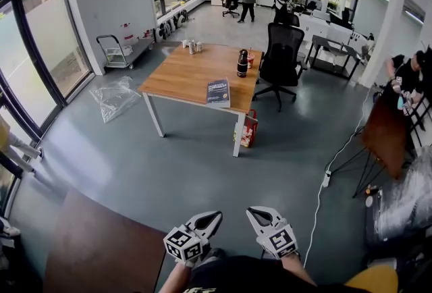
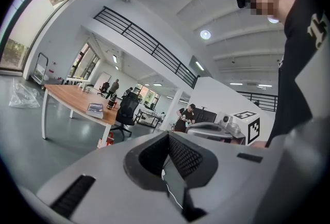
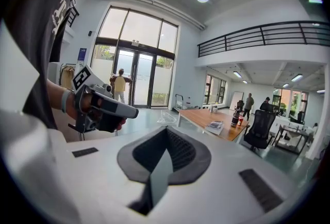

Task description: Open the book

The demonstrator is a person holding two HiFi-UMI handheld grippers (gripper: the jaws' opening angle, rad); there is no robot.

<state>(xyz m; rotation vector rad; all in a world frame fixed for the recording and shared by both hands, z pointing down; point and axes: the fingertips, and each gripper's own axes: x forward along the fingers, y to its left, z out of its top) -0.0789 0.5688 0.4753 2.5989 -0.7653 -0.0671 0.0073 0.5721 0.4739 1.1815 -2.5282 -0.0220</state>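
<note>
Book [image 1: 218,92]: closed, laid on wooden table [image 1: 177,74].
Left gripper [image 1: 208,220]: jaws together, nothing held.
Right gripper [image 1: 259,217]: jaws together, nothing held.

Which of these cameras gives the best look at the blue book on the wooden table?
The head view. It looks down on the book, so its blue cover shows, closed, near the edge of the table. Both gripper views catch it only as a tiny flat shape far off.
</note>
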